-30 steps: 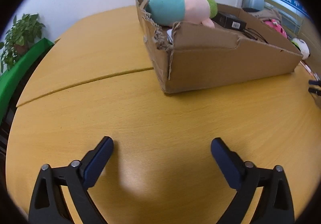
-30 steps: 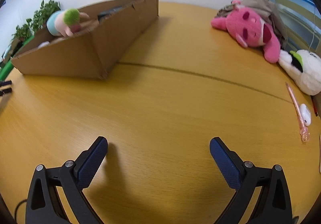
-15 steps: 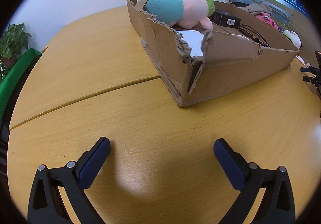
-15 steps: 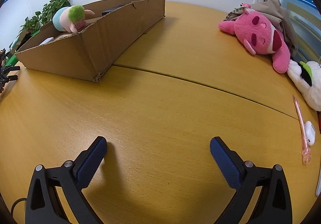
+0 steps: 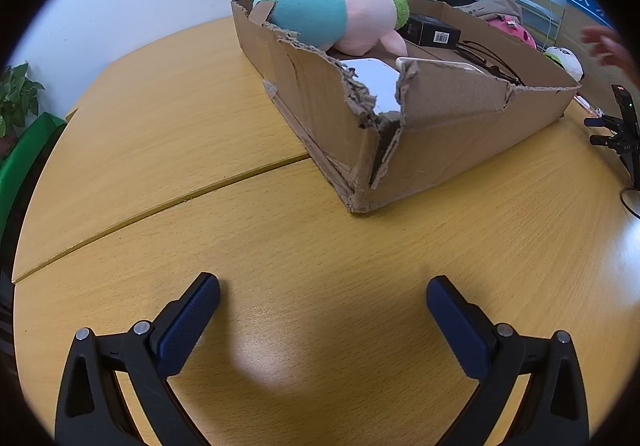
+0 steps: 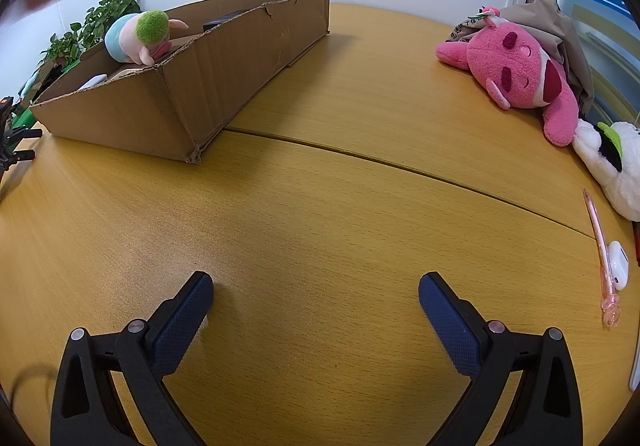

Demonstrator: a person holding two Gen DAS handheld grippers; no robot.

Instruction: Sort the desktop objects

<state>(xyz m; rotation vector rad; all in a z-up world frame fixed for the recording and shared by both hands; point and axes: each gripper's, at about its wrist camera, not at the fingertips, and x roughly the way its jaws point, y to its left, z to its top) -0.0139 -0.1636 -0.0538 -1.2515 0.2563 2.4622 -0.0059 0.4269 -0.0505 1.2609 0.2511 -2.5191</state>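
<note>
A torn cardboard box stands on the yellow wooden table. Inside lie a teal, pink and green plush, a black carton, a white flat item and black cables. In the right wrist view a pink plush, a white plush, a pink pen and a white earbud case lie at the right. My left gripper is open over bare table in front of the box. My right gripper is open with nothing between its fingers.
A beige garment lies behind the pink plush. Potted plants and a green strip stand past the table's left side. A blurred hand shows at the far right. A seam crosses the tabletop.
The left gripper has swung leftward around the box, so its torn near corner now faces me. The right gripper drifted back a little. A hand has come into both views.
</note>
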